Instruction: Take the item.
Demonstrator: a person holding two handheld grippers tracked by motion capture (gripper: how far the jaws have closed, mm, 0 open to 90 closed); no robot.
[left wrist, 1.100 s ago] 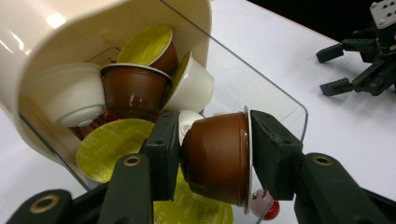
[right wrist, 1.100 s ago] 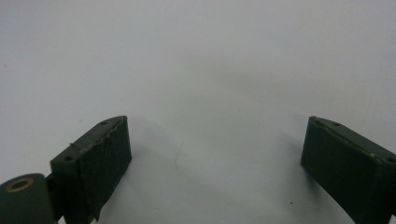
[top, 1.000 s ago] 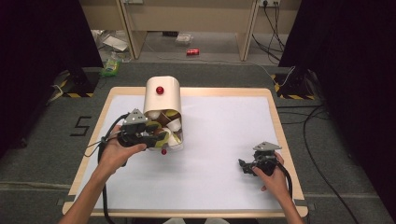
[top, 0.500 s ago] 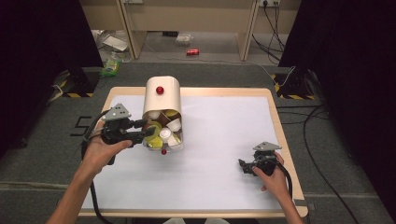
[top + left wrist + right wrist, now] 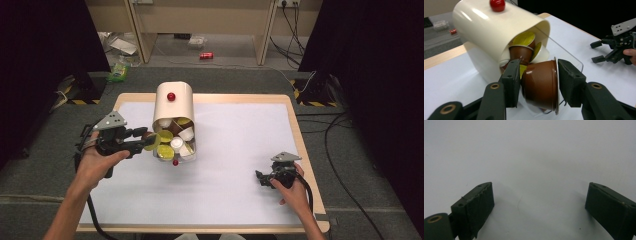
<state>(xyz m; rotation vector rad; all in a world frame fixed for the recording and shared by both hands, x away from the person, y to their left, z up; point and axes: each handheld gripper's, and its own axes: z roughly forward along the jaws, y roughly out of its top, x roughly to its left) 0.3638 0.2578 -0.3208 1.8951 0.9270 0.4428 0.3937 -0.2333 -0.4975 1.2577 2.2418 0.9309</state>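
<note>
A cream cylindrical capsule holder with a red knob lies on its side on the white mat, its open mouth toward me and packed with brown, yellow and white coffee capsules. My left gripper hangs just left of that mouth, shut on a brown capsule whose yellow lid faces the holder. At the mat's right side my right gripper rests low over the bare mat, open with nothing between its jaws.
A clear flap with a small red knob juts from the holder's mouth onto the mat. The wooden table edge frames the mat. Cables trail from both grippers. Litter lies on the floor beyond the table.
My left gripper has drawn back to the left and lifted slightly from the holder's mouth, bringing the brown capsule with it. The right gripper has stayed put.
</note>
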